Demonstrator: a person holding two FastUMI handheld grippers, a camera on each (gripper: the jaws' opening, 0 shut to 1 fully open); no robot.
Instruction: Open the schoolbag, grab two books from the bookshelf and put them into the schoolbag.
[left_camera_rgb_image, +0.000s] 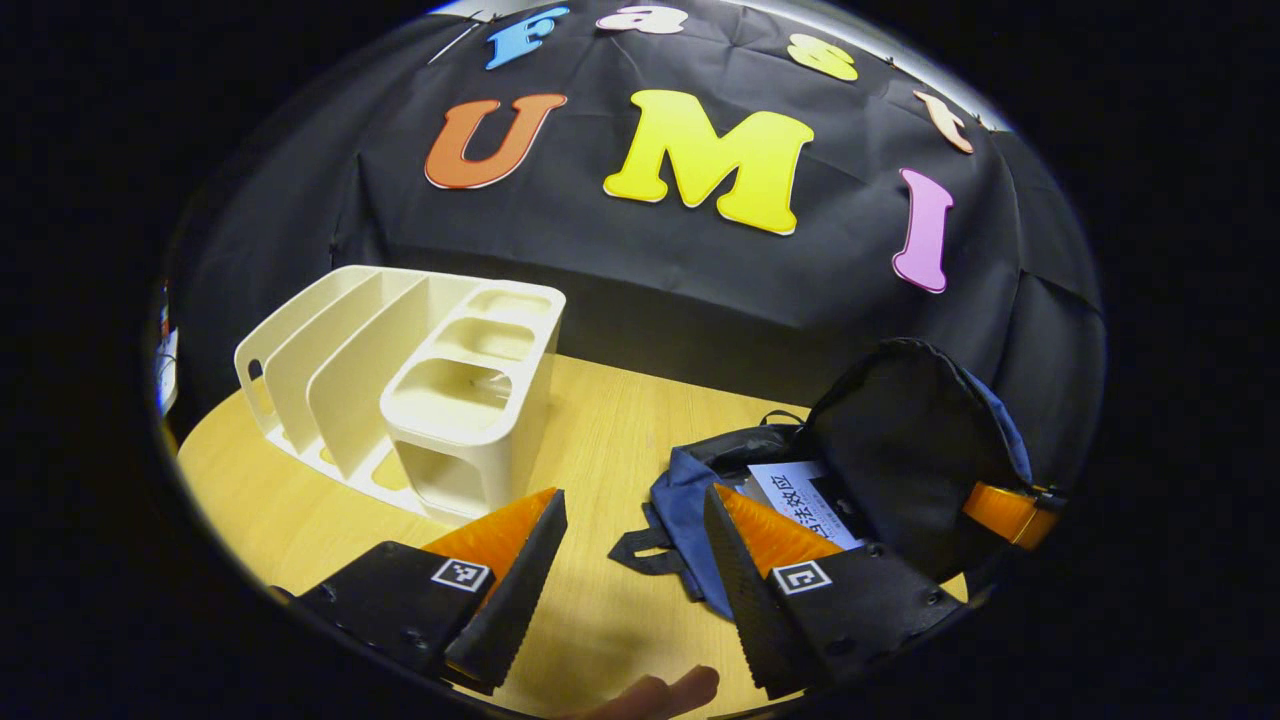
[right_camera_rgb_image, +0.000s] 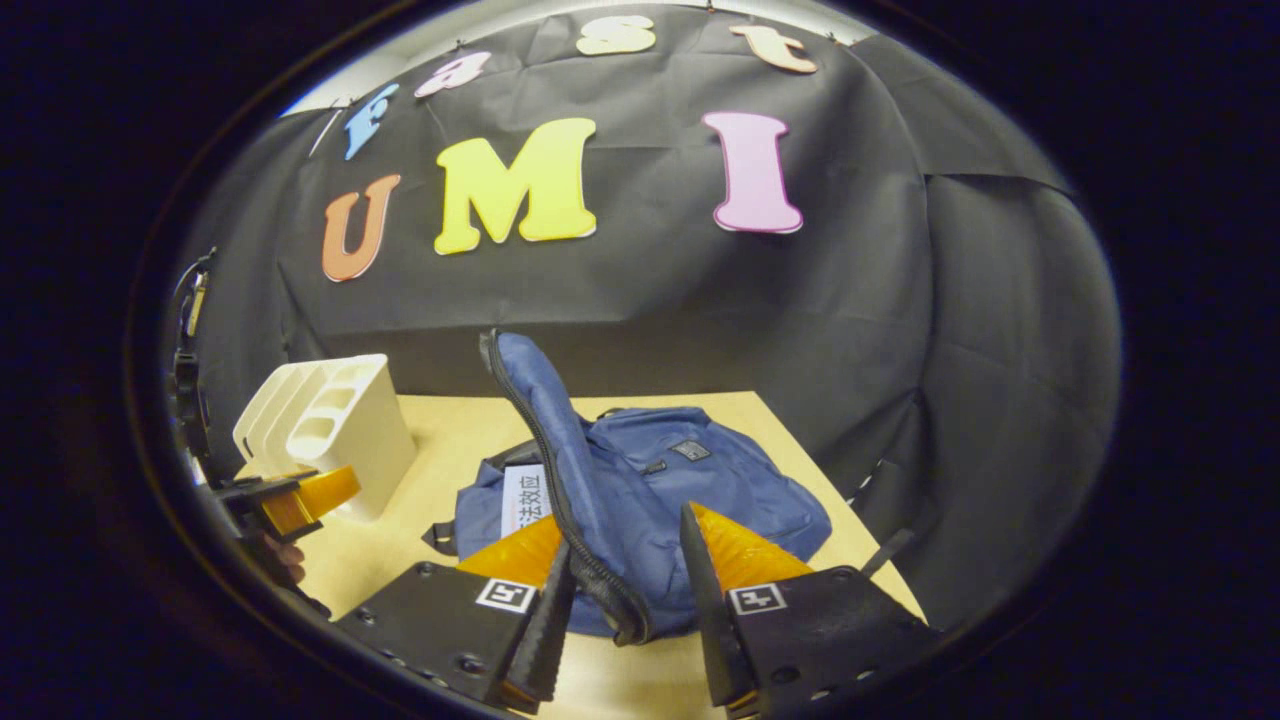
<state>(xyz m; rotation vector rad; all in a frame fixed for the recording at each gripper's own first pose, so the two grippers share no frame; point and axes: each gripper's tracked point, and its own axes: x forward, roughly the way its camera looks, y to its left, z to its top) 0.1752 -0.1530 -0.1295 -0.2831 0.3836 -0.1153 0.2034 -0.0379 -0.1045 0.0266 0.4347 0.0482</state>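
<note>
While the schoolbag (right_camera_rgb_image: 690, 470) lies open on the wooden table (left_camera_rgb_image: 590, 420), its raised flap (right_camera_rgb_image: 540, 420) stands between the right gripper's (right_camera_rgb_image: 625, 590) fingers; these are parted, and whether both press the flap's zipper edge cannot be told. Inside the bag a white-covered book (left_camera_rgb_image: 805, 500) shows, possibly with another beneath. The left gripper (left_camera_rgb_image: 635, 560) hovers wide open, holding nothing, over the table between bag and cream bookshelf (left_camera_rgb_image: 410, 390), whose slots and cups look empty.
</note>
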